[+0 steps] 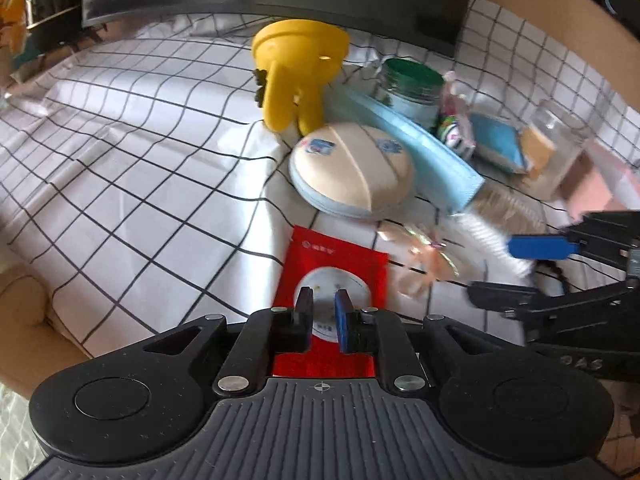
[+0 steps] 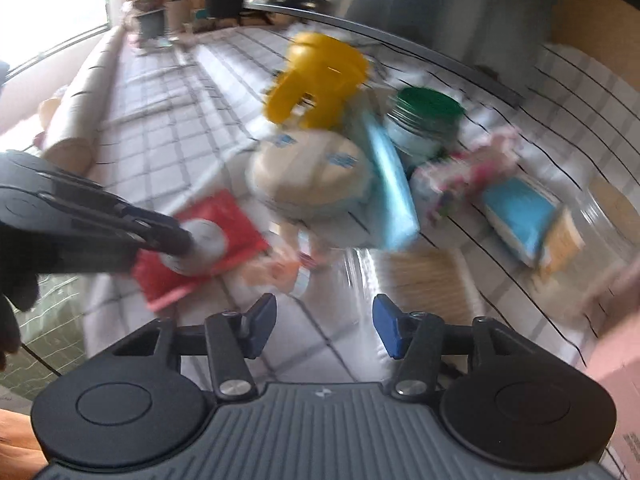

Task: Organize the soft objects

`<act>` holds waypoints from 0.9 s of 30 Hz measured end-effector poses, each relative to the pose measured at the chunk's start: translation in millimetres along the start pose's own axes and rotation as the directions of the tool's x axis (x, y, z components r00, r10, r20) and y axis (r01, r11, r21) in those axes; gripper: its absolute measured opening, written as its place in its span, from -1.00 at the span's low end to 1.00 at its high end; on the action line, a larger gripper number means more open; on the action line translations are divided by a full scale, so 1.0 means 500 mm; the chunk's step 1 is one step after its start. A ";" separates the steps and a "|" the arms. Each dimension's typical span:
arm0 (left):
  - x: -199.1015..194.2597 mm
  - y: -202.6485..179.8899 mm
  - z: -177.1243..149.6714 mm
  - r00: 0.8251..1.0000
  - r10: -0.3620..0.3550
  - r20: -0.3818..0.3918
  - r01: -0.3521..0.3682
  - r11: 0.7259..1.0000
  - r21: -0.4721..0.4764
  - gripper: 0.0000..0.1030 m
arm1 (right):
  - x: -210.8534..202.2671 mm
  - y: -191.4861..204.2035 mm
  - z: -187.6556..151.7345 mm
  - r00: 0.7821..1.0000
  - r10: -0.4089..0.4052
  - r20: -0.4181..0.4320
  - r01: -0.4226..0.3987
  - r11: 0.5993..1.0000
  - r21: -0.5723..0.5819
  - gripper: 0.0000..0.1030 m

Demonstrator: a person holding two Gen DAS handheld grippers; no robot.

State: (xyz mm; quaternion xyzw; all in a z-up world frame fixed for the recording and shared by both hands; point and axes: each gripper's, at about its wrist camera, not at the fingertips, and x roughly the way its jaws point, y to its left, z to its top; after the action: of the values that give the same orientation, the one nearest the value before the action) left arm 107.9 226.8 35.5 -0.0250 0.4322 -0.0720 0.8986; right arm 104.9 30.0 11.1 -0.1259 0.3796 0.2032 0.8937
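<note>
On the checked cloth (image 1: 140, 160):
- one red packet (image 1: 336, 264)
- one round cream powder puff (image 1: 352, 168)
- one yellow rubber glove (image 1: 296, 76)
- one blue face mask (image 1: 416, 144)
- one green-lidded jar (image 1: 412, 84)
- one clear glass jar (image 1: 560, 140)
- one blue-topped sponge (image 1: 496, 140)

Two grippers: left (image 1: 324, 304), right (image 2: 324, 316).

– Where is there room to move?
– On the left, the checked cloth (image 1: 132, 152) is bare.
– And the right?
– Crowded: yellow toy (image 1: 298, 68), round cushion (image 1: 352, 170), blue mask (image 1: 424, 148), green-lidded jar (image 1: 412, 86).
</note>
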 end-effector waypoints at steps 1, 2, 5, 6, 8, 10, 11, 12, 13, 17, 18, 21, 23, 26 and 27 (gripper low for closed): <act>0.004 -0.001 0.001 1.000 0.007 -0.003 -0.007 1.000 -0.011 -0.71 | 0.002 -0.012 -0.006 1.000 -0.019 -0.014 0.020 1.000 0.022 0.04; 0.007 -0.002 0.002 1.000 0.012 -0.002 -0.012 1.000 -0.018 -0.71 | 0.003 -0.025 -0.011 0.999 -0.038 -0.024 0.039 0.998 0.045 0.04; 0.014 -0.015 0.005 1.000 0.016 0.005 -0.015 1.000 -0.018 -0.71 | -0.012 -0.062 -0.026 0.998 -0.060 -0.025 0.063 0.991 0.114 0.04; 0.013 -0.021 0.006 1.000 0.024 0.010 -0.024 1.000 -0.015 -0.69 | -0.023 -0.073 -0.031 0.998 -0.055 -0.017 0.057 0.989 0.134 0.04; 0.008 -0.024 0.011 0.998 0.045 0.031 -0.045 0.999 -0.018 -0.65 | -0.044 -0.085 -0.040 0.998 -0.061 0.004 0.060 0.987 0.149 0.04; 0.006 -0.020 0.017 0.996 0.080 0.045 -0.078 0.996 -0.032 -0.64 | -0.060 -0.092 -0.044 0.997 -0.071 0.019 0.068 0.986 0.152 0.04; 0.010 -0.014 0.020 0.995 0.090 0.036 -0.088 0.995 -0.045 -0.64 | -0.066 -0.093 -0.045 0.997 -0.071 0.022 0.067 0.986 0.155 0.04; 0.016 -0.008 0.022 0.995 0.096 0.019 -0.094 0.994 -0.059 -0.64 | -0.070 -0.096 -0.047 0.997 -0.068 0.024 0.063 0.985 0.160 0.04; 0.021 -0.004 0.023 0.996 0.091 0.008 -0.090 0.994 -0.068 -0.64 | -0.073 -0.098 -0.048 0.998 -0.064 0.026 0.059 0.985 0.162 0.04; 0.032 -0.002 0.022 0.999 -0.036 -0.008 0.035 0.992 -0.121 -0.48 | -0.081 -0.092 -0.052 0.998 -0.059 0.035 0.053 0.987 0.152 0.04; 0.033 -0.006 0.021 0.997 -0.077 -0.012 0.075 0.991 -0.111 -0.45 | -0.082 -0.091 -0.053 0.998 -0.055 0.036 0.049 0.987 0.151 0.04; 0.023 -0.025 0.015 0.994 -0.108 -0.021 0.107 0.992 -0.073 -0.45 | -0.084 -0.090 -0.057 0.998 -0.055 0.035 0.049 0.988 0.148 0.04; 0.003 -0.047 0.009 0.998 -0.060 0.012 0.060 0.998 -0.027 -0.45 | -0.087 -0.092 -0.060 0.998 -0.055 0.038 0.049 0.987 0.151 0.05; -0.017 -0.082 0.007 0.999 -0.039 0.038 0.038 0.999 0.018 -0.45 | -0.089 -0.098 -0.063 0.998 -0.052 0.038 0.046 0.986 0.158 0.05; -0.018 -0.096 0.007 0.998 -0.040 0.037 0.039 0.998 0.048 -0.45 | -0.089 -0.099 -0.064 0.998 -0.051 0.037 0.045 0.986 0.158 0.05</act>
State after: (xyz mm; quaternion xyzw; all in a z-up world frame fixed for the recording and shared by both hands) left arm 99.7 180.7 49.8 -0.0137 0.4124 -0.0994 0.9055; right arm 79.5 -37.9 25.1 -0.0600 0.3728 0.1537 0.9131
